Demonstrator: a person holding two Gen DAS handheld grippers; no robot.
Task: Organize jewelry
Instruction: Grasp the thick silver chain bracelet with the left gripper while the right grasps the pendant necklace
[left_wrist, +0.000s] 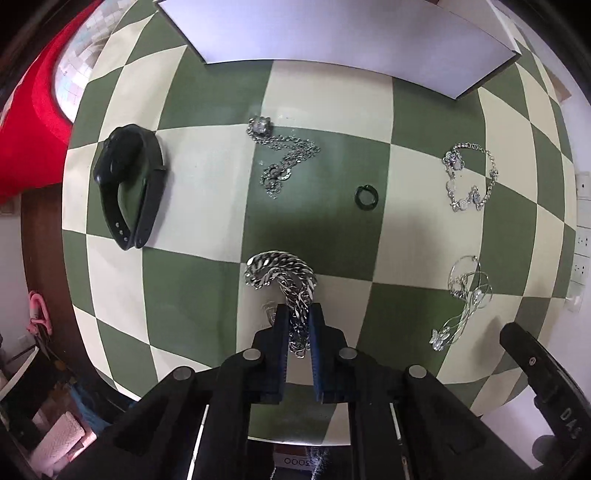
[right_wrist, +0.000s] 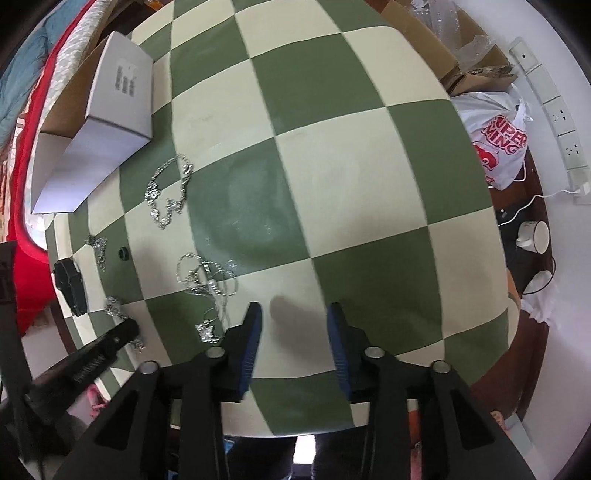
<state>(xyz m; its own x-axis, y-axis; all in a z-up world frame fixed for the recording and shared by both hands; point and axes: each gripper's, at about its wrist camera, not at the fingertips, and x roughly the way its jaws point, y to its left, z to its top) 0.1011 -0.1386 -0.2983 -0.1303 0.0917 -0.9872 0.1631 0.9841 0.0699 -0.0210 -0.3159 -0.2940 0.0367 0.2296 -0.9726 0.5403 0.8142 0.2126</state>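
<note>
A heavy silver curb-link chain (left_wrist: 282, 282) lies heaped on the green-and-cream chequered tabletop (left_wrist: 207, 291) in the lower middle of the left wrist view. Its thick polished links coil into a loop at the top, and a tail runs straight down the frame, so its long axis stands roughly vertical in the picture. The left hand-held gripper (left_wrist: 298, 317) points steeply down at the tabletop, and its two black fingers are clenched on that tail, the links pinched between the blue pads.

Around it lie a black strap watch (left_wrist: 129, 184) at the left, a finer silver chain with a round pendant (left_wrist: 280, 158) above the middle, a small dark ring (left_wrist: 366, 196) right of centre, a silver charm bracelet (left_wrist: 469, 177) at the upper right and a thin tangled silver necklace (left_wrist: 461, 299) at the lower right. A white cardboard box (left_wrist: 332, 33) sits along the top edge.

In the right wrist view, the right hand-held gripper (right_wrist: 294, 314) also tilts steeply down over a bare cream square, its fingers spread apart and released, with nothing between them. The thin necklace lies just left of its left finger.
</note>
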